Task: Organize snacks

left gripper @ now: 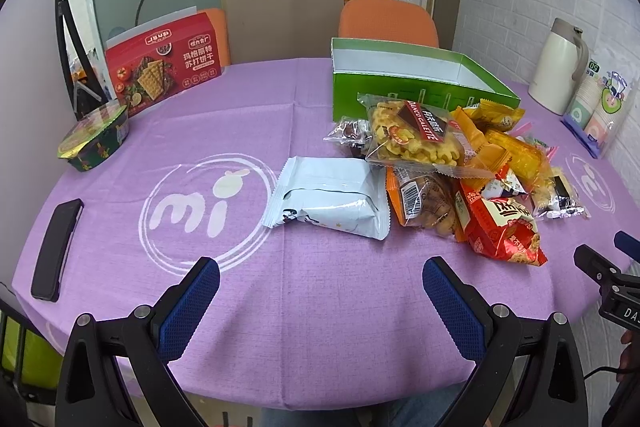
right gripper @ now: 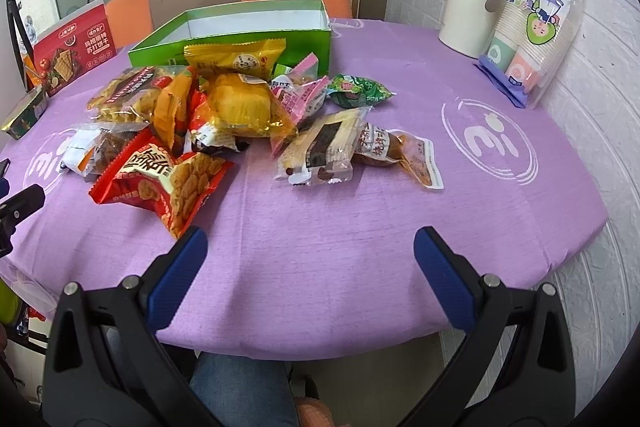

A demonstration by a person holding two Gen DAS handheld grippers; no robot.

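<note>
Two grippers hang over the near edge of the purple-clothed round surface point(left gripper: 248, 107), both spread wide and holding nothing: the left gripper point(left gripper: 321, 281) faces the white foil snack pouch point(left gripper: 328, 197), and the right gripper point(right gripper: 310, 253) faces bare cloth just short of the red crinkled snack bag point(right gripper: 160, 179). No packet looks to be in the open green cardboard box point(right gripper: 240, 35), whose white floor shows bare where it can be seen, so sorting seems to stand at its very start, at the step of choosing a first packet.

Most of the snacks lie in a loose heap just in front of that box: a clear bag of yellow curled biscuits point(left gripper: 412, 135), orange and yellow wrappers, a pink packet point(right gripper: 300, 95), and a green round-wrapped sweet point(right gripper: 358, 91) at the heap's right fringe. The white pouch lies a little apart on the left, clear of the heap, and looks the easiest first pick.

Next, either gripper would need to go forward and down, straddle a packet across its narrow side, and close gently, since puffed wrappers may slip or crush.
</note>
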